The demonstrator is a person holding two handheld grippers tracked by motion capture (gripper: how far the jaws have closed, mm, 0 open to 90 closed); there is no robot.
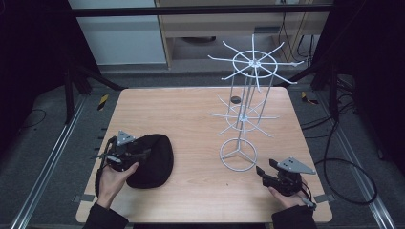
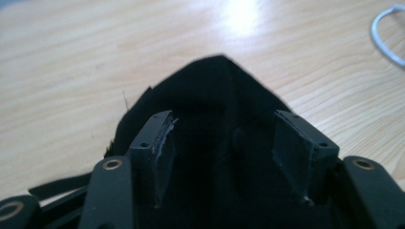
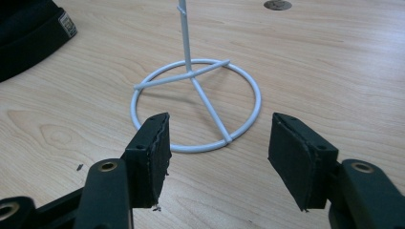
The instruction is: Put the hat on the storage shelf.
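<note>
The left tool [image 2: 222, 157], pads spread around a black cap [image 1: 152, 160], could snag only loose fabric and slip; the right tool [image 3: 217, 160] hangs released before the wire rack [image 3: 197, 102].

Light wood surface [image 1: 191, 119] in front of me. Black cap [image 1: 152, 162] lies lower left of the frame, white wire rack [image 1: 243, 119] stands right of centre on its ring base, small dark disc [image 1: 235, 99] sits behind the rack.
</note>
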